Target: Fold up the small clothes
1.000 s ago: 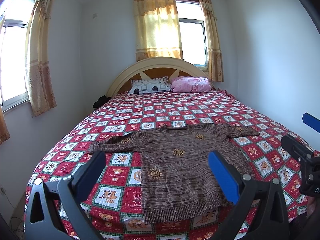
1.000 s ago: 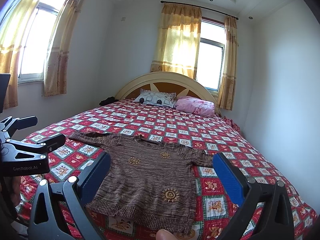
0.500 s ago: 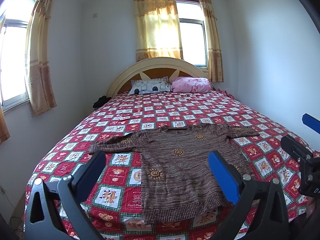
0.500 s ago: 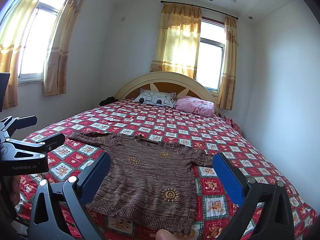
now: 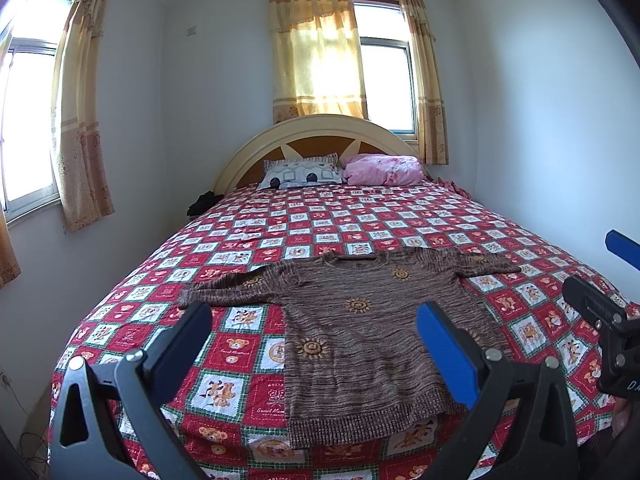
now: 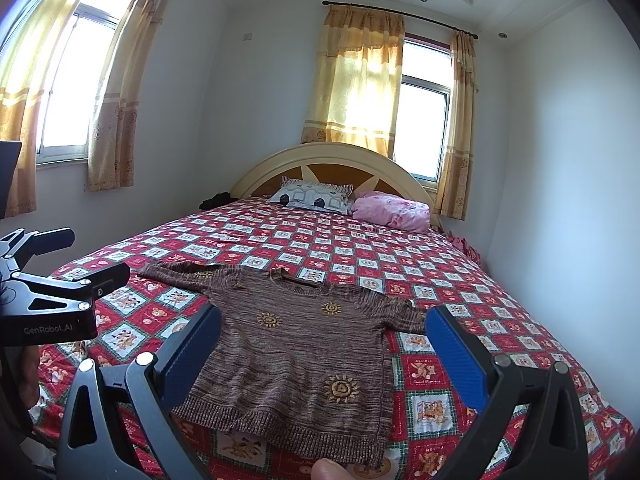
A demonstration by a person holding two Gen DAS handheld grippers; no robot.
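A brown knitted sweater (image 5: pixel 360 328) with orange sun motifs lies spread flat, front up, on the near part of the bed, both short sleeves stretched out to the sides and its ribbed hem toward the foot edge; in the right wrist view the same sweater (image 6: pixel 296 352) fills the middle foreground. It rests on a red, white and green checked quilt (image 5: pixel 320 224) printed with bear pictures, which covers the whole bed. The left gripper (image 5: pixel 314 334) hangs above the near edge of the bed with its blue-padded fingers spread wide, holding nothing and not touching the knit. The right gripper (image 6: pixel 324 344) is likewise wide apart and empty, poised over the hem end of the sweater; a fingertip (image 6: pixel 328 470) shows at the bottom edge of that view. At the far end, a patterned grey-and-white pillow (image 5: pixel 300 172) lies just beside a pink pillow (image 5: pixel 384 169), both against a rounded cream headboard (image 5: pixel 320 136). Yellow curtains (image 5: pixel 316 52) hang over the window behind it, and another curtain (image 5: pixel 80 100) hangs at the side window.
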